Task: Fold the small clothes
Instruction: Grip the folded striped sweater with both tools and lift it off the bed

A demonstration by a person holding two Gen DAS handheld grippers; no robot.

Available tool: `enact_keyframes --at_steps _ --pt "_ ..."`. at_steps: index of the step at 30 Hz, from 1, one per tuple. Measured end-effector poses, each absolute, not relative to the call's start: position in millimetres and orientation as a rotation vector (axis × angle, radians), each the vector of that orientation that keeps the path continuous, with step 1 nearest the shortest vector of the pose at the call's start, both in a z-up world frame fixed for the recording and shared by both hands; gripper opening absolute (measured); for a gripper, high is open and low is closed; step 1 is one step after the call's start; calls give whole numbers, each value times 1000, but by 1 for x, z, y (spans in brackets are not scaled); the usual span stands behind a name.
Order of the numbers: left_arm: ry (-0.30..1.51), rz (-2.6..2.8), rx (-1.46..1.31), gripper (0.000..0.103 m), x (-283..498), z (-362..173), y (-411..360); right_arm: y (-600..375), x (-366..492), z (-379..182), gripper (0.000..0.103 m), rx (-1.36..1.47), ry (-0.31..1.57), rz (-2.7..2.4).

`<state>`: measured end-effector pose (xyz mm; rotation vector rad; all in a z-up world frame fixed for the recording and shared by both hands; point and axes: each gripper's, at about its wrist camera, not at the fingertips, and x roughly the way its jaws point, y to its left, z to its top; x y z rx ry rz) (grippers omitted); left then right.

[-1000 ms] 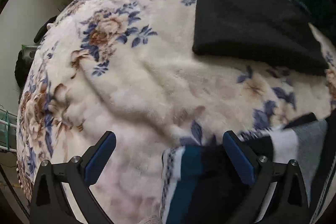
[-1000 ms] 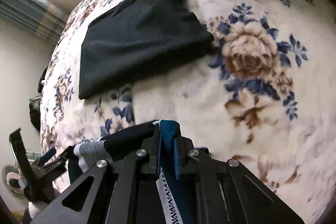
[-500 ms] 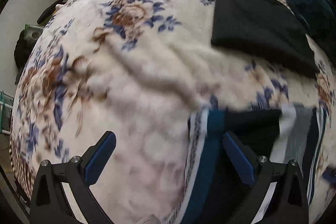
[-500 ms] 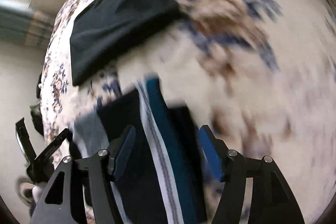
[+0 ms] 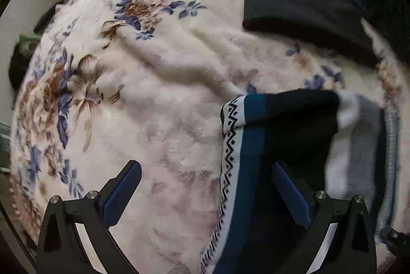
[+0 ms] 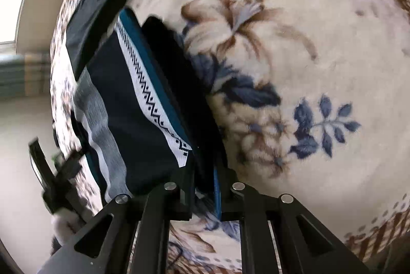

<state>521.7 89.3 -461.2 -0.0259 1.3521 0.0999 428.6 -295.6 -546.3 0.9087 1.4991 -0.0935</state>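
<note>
Scene: a floral blanket (image 5: 159, 74) covers the bed, with 1 folded black cloth (image 5: 294, 9) lying flat near its far edge.

Garment: the striped garment (image 5: 256, 145), navy and teal with a white zigzag band and a gray panel, lies partly folded on the blanket beside the black cloth, 1 flap turned over on itself.

Left gripper: the left gripper (image 5: 205, 194) hangs over the garment's near edge with its jaws spread wide; nothing is between the pads, though 1 finger sits above the fabric.

Right gripper: the right gripper (image 6: 203, 193) is closing its jaws on the garment's dark edge, the fabric plainly between the pads.

Change: 1 second ago the right gripper pinched the teal edge, half a second ago it stood open above the cloth, and it has now swung across to a new edge. The left gripper has stayed open throughout.

Meaning: 1 fold appears laid down, and the fresh grip likely starts the next.
</note>
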Motion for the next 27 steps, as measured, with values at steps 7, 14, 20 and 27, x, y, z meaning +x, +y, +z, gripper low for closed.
enact_keyframes --at_steps 7,14,20,27 --pt "1388 -139 -480 103 485 -492 131 -311 440 -547 88 1001 1419 83" --pt "1367 -211 -586 103 495 -518 122 -297 515 -605 88 936 1475 314" --pt "1364 -291 -581 103 516 -520 104 -281 537 -623 89 1023 1503 484" --pt "1322 -380 -531 34 525 -501 72 -257 543 -631 67 1075 1499 533"
